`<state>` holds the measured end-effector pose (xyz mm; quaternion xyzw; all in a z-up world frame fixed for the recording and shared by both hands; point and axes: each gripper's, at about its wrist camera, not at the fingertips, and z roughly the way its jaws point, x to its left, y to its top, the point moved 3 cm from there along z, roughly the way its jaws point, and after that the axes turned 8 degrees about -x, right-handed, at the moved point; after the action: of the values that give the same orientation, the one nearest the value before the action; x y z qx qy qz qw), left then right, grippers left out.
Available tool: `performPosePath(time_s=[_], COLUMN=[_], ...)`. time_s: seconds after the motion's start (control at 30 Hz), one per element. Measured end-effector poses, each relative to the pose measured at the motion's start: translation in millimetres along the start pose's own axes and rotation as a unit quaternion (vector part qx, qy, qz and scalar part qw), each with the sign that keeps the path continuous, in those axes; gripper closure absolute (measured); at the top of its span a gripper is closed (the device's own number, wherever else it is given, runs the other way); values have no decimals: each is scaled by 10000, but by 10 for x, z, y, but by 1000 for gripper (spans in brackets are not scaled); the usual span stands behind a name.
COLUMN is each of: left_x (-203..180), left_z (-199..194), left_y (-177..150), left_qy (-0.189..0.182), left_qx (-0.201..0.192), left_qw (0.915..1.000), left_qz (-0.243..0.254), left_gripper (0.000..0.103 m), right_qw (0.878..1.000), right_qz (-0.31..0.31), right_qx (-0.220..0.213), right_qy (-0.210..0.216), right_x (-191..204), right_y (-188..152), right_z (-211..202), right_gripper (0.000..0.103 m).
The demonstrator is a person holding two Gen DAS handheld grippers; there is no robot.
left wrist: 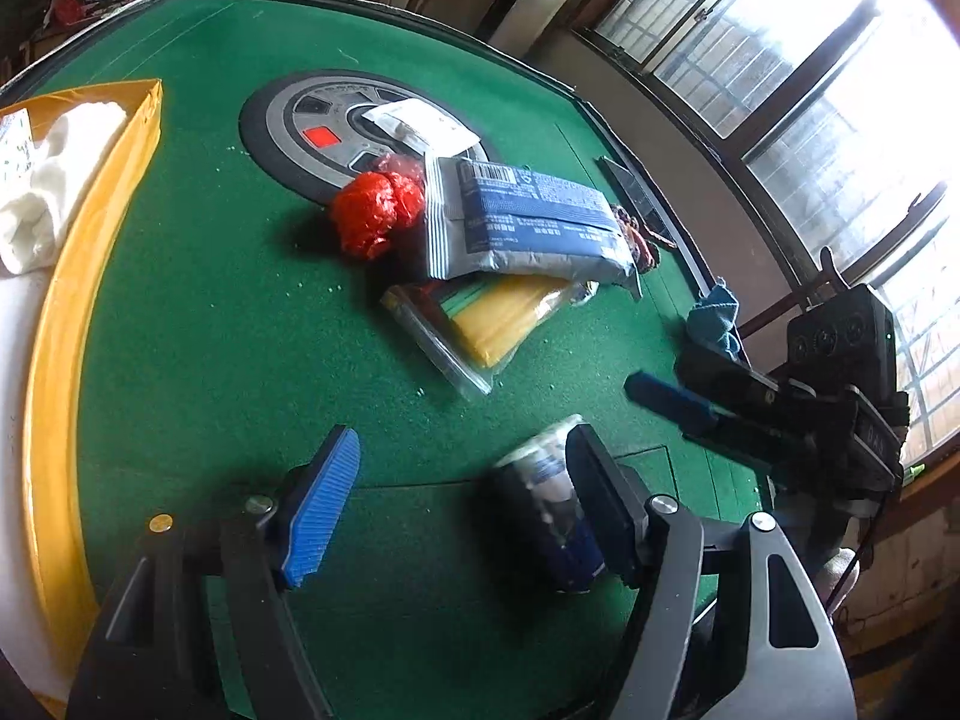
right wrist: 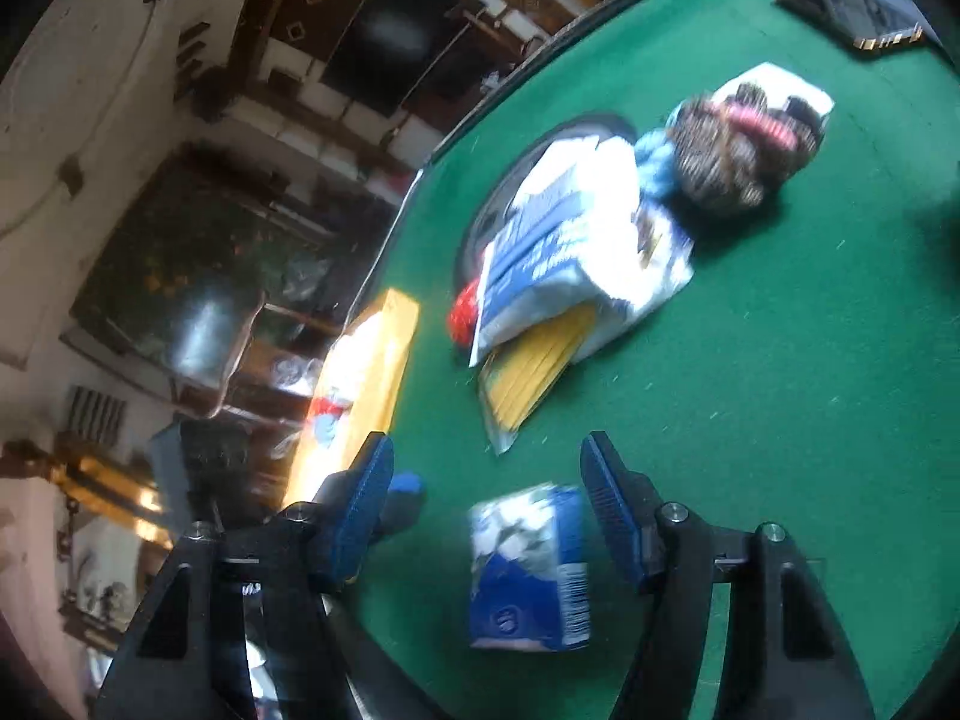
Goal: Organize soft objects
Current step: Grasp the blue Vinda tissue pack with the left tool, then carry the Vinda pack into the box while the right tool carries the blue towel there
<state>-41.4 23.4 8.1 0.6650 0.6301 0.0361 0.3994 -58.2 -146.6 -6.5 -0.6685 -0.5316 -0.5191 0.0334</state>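
Observation:
A small blue-and-white tissue pack lies on the green table, just inside my left gripper's right finger; it also shows in the right wrist view, between my right gripper's fingers. My left gripper is open and empty. My right gripper is open and empty; in the left wrist view it comes in from the right. A pile holds a red plastic bag, a blue-grey packet, a yellow packet and a white packet. A brown patterned bundle lies behind.
A yellow tray with a white cloth stands at the left; it also shows in the right wrist view. A round grey panel sits in the table's middle. A teal cloth lies at the right edge. A dark flat device lies far back.

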Motion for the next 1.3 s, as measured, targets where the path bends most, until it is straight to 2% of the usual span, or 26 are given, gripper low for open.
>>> performPosePath(time_s=[0.13,0.27,0.37,0.47,0.57,0.63,0.7,0.77,0.83,1.03,1.2,1.23,1.27,1.3], left_x=[-84,-245,-388,-582,-745,-839,-906,-917,-921,-764,-528,-459,-383,-300], left_z=[-20,31,161,272,400,463,505,503,487,246,-196,-296,-394,-487], left_y=[-148,-288,-353,-387,-394,-393,-407,-423,-448,-411,-258,-221,-182,-144], left_qy=[-170,-197,-169,-36,-84,145,315,316,126,-269,-480,-482,-469,-451], left_qx=[114,190,283,221,331,243,232,194,222,106,-308,-416,-514,-598], left_qw=[9998,9994,9987,9972,9953,9925,9888,9867,9857,9910,9944,9947,9949,9951], left_qz=[5,218,380,711,902,1189,1438,1581,1665,1308,892,813,731,649], left_gripper=[32,32,28,28,28,28,48,48,49,49,49,49,49,49], right_qw=[9952,9818,9733,9631,9551,9504,9457,9416,9381,9288,9164,9149,9152,9170], right_qz=[-160,-224,2,56,108,104,59,-86,-217,-498,-848,-914,-928,-889], right_qx=[-703,-1297,-1491,-1642,-1763,-1799,-1847,-1794,-1673,-1273,-938,-867,-847,-833], right_qy=[-656,-1366,-1746,-2133,-2381,-2534,-2673,-2850,-3023,-3445,-3798,-3834,-3830,-3798], right_x=[-78,-265,-501,-681,-806,-867,-888,-883,-890,-981,-1058,-1068,-1072,-1072], right_y=[143,276,399,508,620,684,739,800,856,940,888,872,855,841], right_z=[-404,-824,-1096,-1349,-1514,-1592,-1602,-1541,-1449,-1102,-903,-879,-880,-892], right_gripper=[43,42,42,42,42,39,38,34,34,34,34,47,74,76])
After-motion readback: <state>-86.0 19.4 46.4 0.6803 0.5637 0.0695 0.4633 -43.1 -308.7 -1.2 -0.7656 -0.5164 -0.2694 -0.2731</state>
